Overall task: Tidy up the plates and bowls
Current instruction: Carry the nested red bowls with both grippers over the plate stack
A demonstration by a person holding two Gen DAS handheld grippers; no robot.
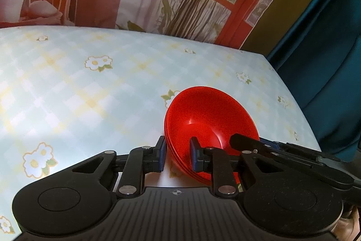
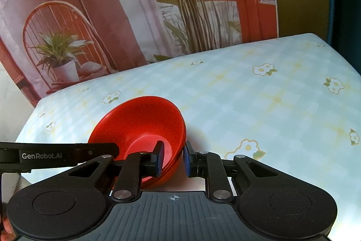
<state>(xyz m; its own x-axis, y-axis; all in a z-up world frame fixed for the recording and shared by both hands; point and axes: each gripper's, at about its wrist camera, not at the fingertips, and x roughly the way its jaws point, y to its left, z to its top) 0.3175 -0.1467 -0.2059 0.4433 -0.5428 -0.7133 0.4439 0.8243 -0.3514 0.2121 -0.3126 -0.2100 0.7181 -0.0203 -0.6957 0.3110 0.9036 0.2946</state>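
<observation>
from my left wrist view, my left claw (image 1: 177, 156) straddles the near left rim of a stack of red bowls (image 1: 209, 114): one blue pad (image 1: 161, 156) sits outside the wall, the other inside the hollow. the pads look pressed close on the rim, so i read it as clamped on the stack. several rims show nested together along the left edge. the stack sits tilted, its opening turned toward me, at the near right part of the desk (image 1: 90, 87), which wears a pale checked cloth with small flowers. my right claw (image 1: 246, 142) reaches in from the right, one black finger lying inside the bowl.

from my right wrist view, my right claw (image 2: 173, 158) holds the near right rim of the red bowls (image 2: 140, 119), one pad inside, one outside, tight on the wall. the stack leans on the desk (image 2: 248, 101) near its left edge. my left claw's black finger (image 2: 67, 151) comes in from the left up to the rim. a printed backdrop (image 2: 90, 15) with a chair and plants hangs behind the desk.
</observation>
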